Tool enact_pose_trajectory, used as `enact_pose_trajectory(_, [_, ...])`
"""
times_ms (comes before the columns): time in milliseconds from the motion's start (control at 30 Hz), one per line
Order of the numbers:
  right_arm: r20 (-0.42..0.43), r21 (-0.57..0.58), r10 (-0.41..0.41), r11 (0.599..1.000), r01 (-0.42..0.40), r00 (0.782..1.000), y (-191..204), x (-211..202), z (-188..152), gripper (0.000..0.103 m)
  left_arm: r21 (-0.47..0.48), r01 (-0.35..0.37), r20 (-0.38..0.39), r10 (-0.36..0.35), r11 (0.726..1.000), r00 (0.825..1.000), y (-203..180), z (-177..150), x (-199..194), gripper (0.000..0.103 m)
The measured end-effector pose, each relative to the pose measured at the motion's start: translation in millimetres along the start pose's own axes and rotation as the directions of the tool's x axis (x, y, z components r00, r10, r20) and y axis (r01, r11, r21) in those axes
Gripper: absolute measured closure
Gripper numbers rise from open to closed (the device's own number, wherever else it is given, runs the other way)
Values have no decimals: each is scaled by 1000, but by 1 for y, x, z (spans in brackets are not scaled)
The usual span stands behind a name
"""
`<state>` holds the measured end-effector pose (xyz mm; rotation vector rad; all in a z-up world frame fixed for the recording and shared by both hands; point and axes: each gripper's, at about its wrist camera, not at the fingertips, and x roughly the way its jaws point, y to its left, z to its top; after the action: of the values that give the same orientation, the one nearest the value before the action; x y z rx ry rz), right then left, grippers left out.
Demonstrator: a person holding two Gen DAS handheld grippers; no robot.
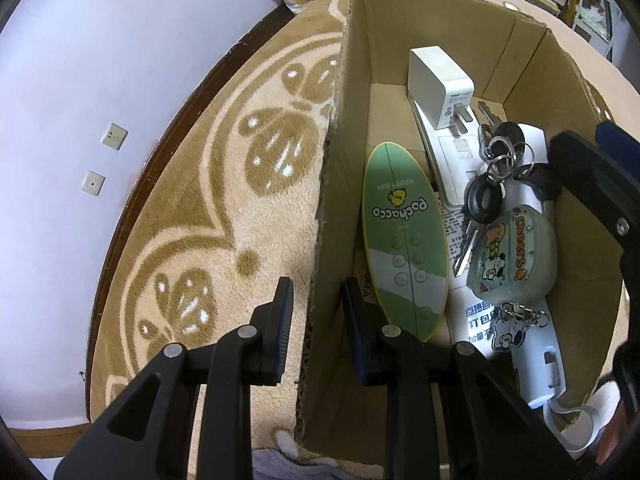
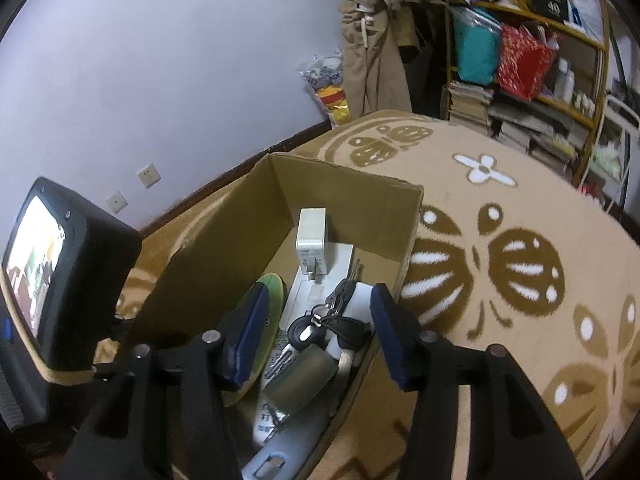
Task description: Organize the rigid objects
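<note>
A cardboard box (image 1: 400,60) sits on a tan patterned rug (image 1: 224,208) and holds the small hard things.

The left tool (image 1: 316,328) straddles the box's left wall: one finger is outside over the rug, the other inside the box, with the wall between them. Whether the pads press the cardboard cannot be told, but the jaws are only narrowly apart.

Inside, a green oval board (image 1: 404,240) with a cartoon print leans along the left wall. To its right, further back, a white charger (image 1: 438,84) stands on a long white device (image 1: 448,160). A bunch of keys (image 1: 492,184) on rings lies on top of that, and nearer lies a clear rounded case (image 1: 512,256) printed "cheers", with a small charm clipped to its near end. A pale blue handheld gadget (image 1: 536,364) lies under the case, reaching the near right corner.

The right tool (image 2: 316,336) hangs spread wide above the box's near end, empty, its left finger over the green board and its right finger above the right wall.
</note>
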<state>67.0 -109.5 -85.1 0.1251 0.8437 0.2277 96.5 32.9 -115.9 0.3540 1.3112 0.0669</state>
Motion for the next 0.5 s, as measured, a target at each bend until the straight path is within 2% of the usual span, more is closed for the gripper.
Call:
enact_pose_trajectory(167, [15,1,-20,1000,20,1000,1,-13,1,45,-12,10,14,-10,1000,1000,3,0,-5,78])
enact_pose_trajectory(400, [38,26,-50,998,49,998,-6,-35,-1,29,-15,1,21,-1,1000,1000,2,-4,-13,78])
enact_pose_trajectory(500, [35,41,-67,997,66,997,-12,-42,-7,27,-18,10,36,-9,1000,999,1,-6,-19,78])
